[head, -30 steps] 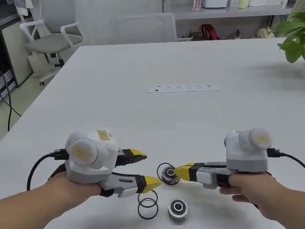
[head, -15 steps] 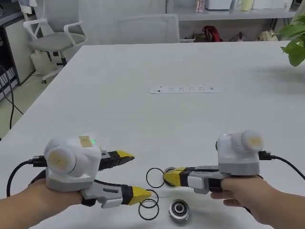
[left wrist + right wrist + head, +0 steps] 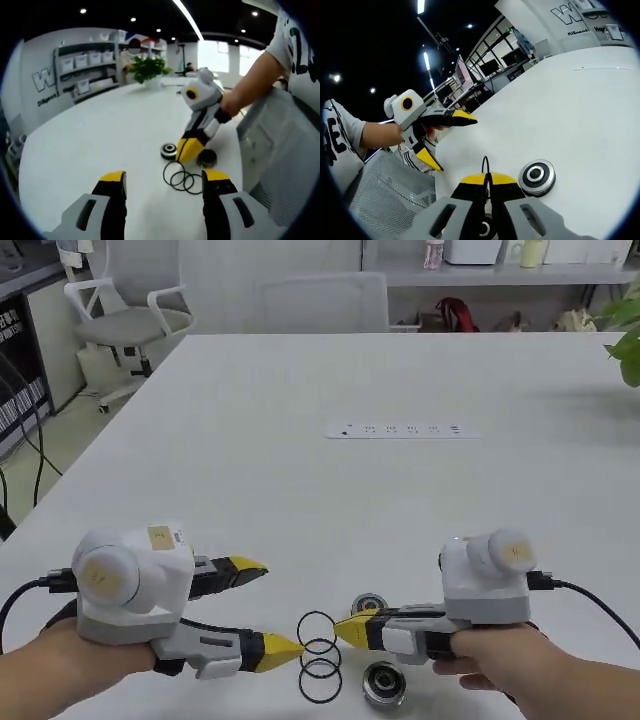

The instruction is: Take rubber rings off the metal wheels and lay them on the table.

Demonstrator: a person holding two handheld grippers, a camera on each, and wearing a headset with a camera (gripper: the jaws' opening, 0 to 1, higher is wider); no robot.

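Note:
My right gripper (image 3: 342, 628) is shut on a thin black rubber ring (image 3: 316, 629), held low over the white table (image 3: 300, 490). That ring (image 3: 485, 167) rises from between its closed jaws in the right gripper view. Two more rings (image 3: 320, 668) lie just in front of it. A bare metal wheel (image 3: 368, 603) lies beyond the right gripper's tips, a second wheel (image 3: 384, 684) nearer me. My left gripper (image 3: 272, 608) stands open to the left of the rings, holding nothing. From the left gripper (image 3: 164, 177), the rings (image 3: 182, 178) and both wheels (image 3: 169, 150) lie ahead.
A white power strip (image 3: 402, 430) lies mid-table. An office chair (image 3: 128, 322) stands past the far left corner and a second chair (image 3: 320, 302) behind the far edge. Plant leaves (image 3: 630, 340) overhang the right side. Shelves line the back wall.
The ring has come off the wheel that was at the right gripper's tips. The right gripper has drawn back toward me with the ring, beside the two lying rings. The left gripper has moved back left.

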